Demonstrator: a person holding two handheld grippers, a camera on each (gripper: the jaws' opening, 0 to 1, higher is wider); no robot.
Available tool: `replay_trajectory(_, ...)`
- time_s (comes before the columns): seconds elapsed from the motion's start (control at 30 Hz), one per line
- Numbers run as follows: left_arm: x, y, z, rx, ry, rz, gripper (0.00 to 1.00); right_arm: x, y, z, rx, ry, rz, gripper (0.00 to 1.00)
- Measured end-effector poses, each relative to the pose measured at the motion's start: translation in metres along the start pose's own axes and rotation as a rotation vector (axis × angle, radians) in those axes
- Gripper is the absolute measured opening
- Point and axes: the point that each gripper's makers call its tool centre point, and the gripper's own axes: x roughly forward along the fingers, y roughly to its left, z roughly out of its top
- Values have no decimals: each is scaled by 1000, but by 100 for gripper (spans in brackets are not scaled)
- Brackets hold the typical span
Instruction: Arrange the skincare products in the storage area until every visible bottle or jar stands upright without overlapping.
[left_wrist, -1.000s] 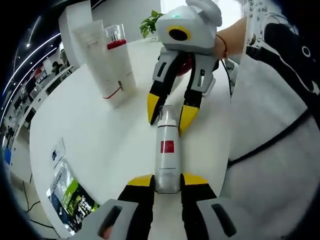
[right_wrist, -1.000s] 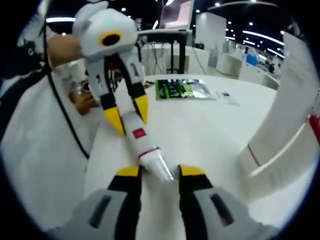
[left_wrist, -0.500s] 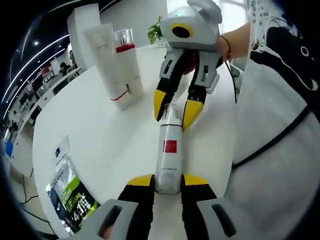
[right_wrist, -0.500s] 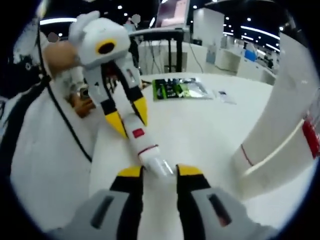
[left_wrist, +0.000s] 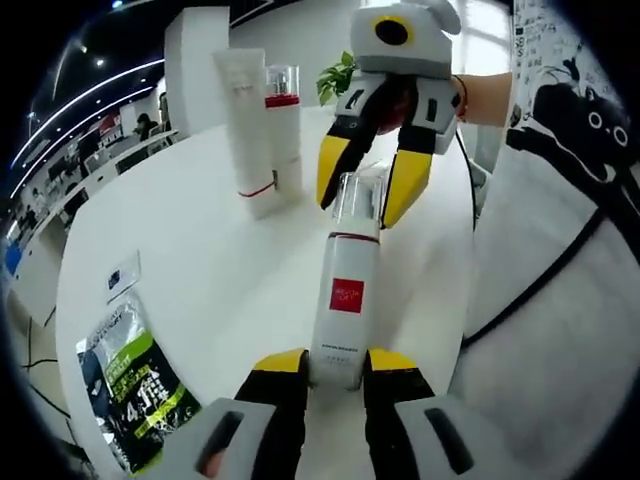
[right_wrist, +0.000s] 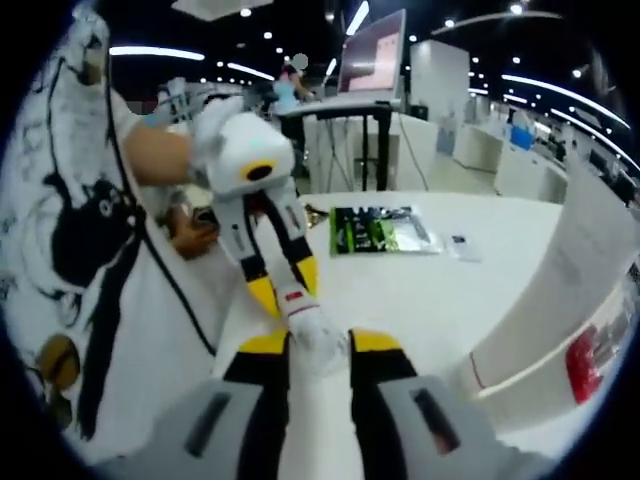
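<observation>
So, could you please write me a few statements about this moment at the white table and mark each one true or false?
1. The slim silver spray bottle with a red square label is gripped at both ends, its base by the left tongs and its clear cap by the right tongs. True.
2. The tall white tube with a red band lies flat on the round white table. False: it stands upright.
3. A green and black sachet lies on the table. True.
4. A clear-capped white bottle with a red collar stands right beside the tube. True.
5. The silver bottle's label is blue. False: it is red.
</observation>
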Motion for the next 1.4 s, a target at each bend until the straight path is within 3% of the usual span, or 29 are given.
replay_trajectory(0.17,2,-1,-1,-2,-9,-1,20,-2,7,37,39,-146,48,18)
replay_trajectory(0.23,4,-3,1,6,-22,1,20,1,4,42,-28,-139,24,18)
replay_trajectory(0.77,2,-1,1,-17,-110,50,19,20,18,69,-131,-148,64,18)
replay_trajectory(1.4,6,0,4,-106,-166,117,21,33,35,78,-282,-194,83,18)
